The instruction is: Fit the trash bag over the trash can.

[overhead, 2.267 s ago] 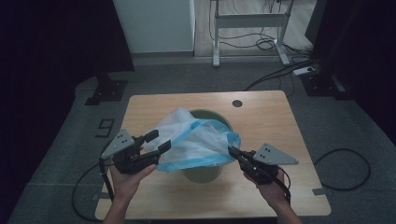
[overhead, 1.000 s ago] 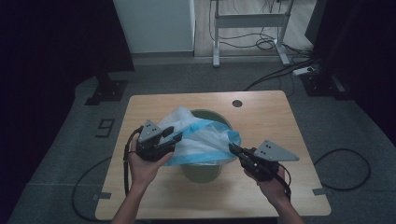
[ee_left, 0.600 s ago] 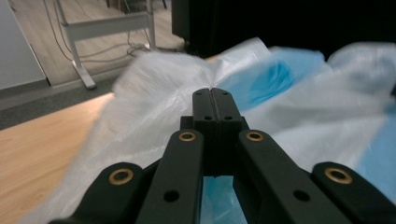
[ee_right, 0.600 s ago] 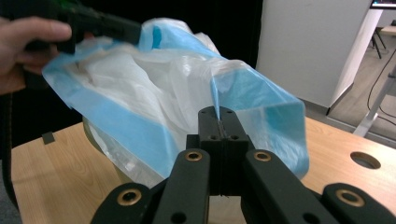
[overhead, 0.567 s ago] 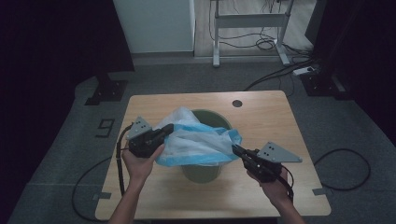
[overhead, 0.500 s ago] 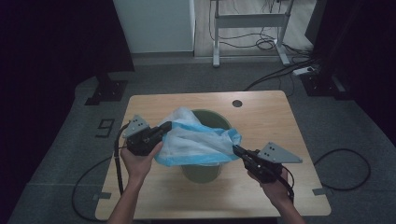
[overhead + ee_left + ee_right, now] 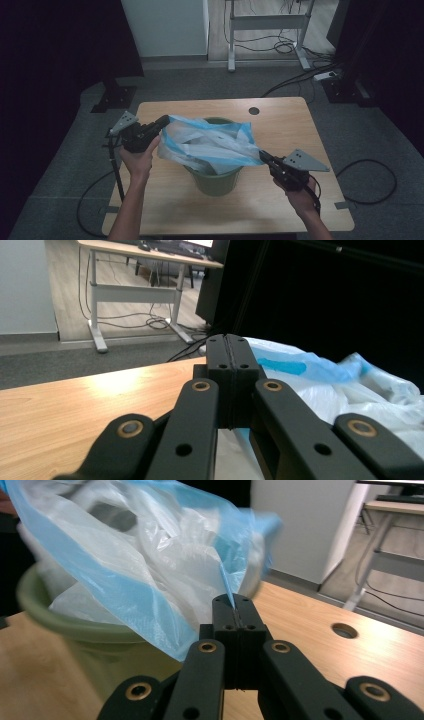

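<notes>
A green bin (image 7: 212,180) stands in the middle of the wooden table (image 7: 295,125). A white plastic bag with a blue rim (image 7: 210,142) is spread over its mouth. My left gripper (image 7: 162,121) is to the left of the bin, shut on the bag's left edge and holding it taut. In the left gripper view its jaws (image 7: 230,340) are pressed together, with the bag (image 7: 350,390) just to their right. My right gripper (image 7: 262,156) is shut on the bag's right corner; the blue rim (image 7: 125,555) runs into its closed tips (image 7: 234,600) beside the bin (image 7: 90,625).
A round cable hole (image 7: 254,110) lies in the table behind the bin. Beyond the table are a white cabinet (image 7: 165,25), a desk frame (image 7: 265,25) with loose cables, and a power strip (image 7: 325,76). A cable loop (image 7: 370,180) lies on the floor at right.
My left gripper has swung out to the left with the bag's edge, stretching the bag wider across the bin. The right gripper has barely shifted and keeps its corner.
</notes>
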A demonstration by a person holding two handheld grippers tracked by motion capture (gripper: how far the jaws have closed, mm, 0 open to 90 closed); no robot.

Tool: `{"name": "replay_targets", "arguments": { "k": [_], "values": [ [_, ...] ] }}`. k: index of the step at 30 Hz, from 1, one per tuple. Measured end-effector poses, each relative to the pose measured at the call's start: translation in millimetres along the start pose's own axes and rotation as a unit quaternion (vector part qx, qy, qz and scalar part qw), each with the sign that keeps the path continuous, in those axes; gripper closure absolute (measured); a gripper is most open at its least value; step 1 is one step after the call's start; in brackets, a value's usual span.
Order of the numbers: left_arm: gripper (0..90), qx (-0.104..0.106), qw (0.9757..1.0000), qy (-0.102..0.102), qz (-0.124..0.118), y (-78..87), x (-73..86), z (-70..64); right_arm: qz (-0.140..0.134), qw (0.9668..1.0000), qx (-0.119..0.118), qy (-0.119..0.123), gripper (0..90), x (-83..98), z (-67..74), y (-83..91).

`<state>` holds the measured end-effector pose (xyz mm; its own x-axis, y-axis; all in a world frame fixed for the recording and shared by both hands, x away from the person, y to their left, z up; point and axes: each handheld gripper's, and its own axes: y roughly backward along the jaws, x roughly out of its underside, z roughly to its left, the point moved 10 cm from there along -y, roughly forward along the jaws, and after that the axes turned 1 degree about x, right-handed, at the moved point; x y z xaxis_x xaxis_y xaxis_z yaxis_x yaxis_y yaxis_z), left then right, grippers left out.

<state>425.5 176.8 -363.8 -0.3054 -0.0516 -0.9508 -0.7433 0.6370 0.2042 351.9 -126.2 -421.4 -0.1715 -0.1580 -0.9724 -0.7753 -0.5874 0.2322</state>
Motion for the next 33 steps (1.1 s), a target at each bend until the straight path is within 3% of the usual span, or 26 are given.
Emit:
{"name": "replay_targets", "arguments": {
  "k": [4,8,11,16,21,33],
  "values": [
    [90.0,0.006,0.9999,0.006,-0.009,12.7,1.1,2.6,-0.009,0.9998,0.014,-0.011,89.2,-3.3,-13.6,5.0],
    [90.0,0.008,0.9999,0.005,-0.01,24.4,9.0,1.8,-0.015,0.9997,0.016,-0.012,89.2,-4.5,-15.7,11.4],
    [90.0,0.012,0.9998,0.015,-0.007,38.5,26.4,3.9,-0.016,0.9998,0.006,-0.014,89.2,2.4,-9.3,21.5],
    [90.0,0.024,0.9992,0.032,0.0,48.3,47.2,5.4,-0.01,0.9995,-0.011,-0.028,89.2,18.7,1.8,31.8],
    [90.0,0.035,0.9988,0.033,0.008,51.3,59.2,2.1,0.0,0.9988,-0.021,-0.043,89.2,34.1,6.5,34.8],
    [90.0,0.063,0.9962,0.044,0.039,68.5,90.0,-0.2,0.024,0.9981,-0.032,-0.047,89.2,59.8,11.9,36.5]
  ]
}}
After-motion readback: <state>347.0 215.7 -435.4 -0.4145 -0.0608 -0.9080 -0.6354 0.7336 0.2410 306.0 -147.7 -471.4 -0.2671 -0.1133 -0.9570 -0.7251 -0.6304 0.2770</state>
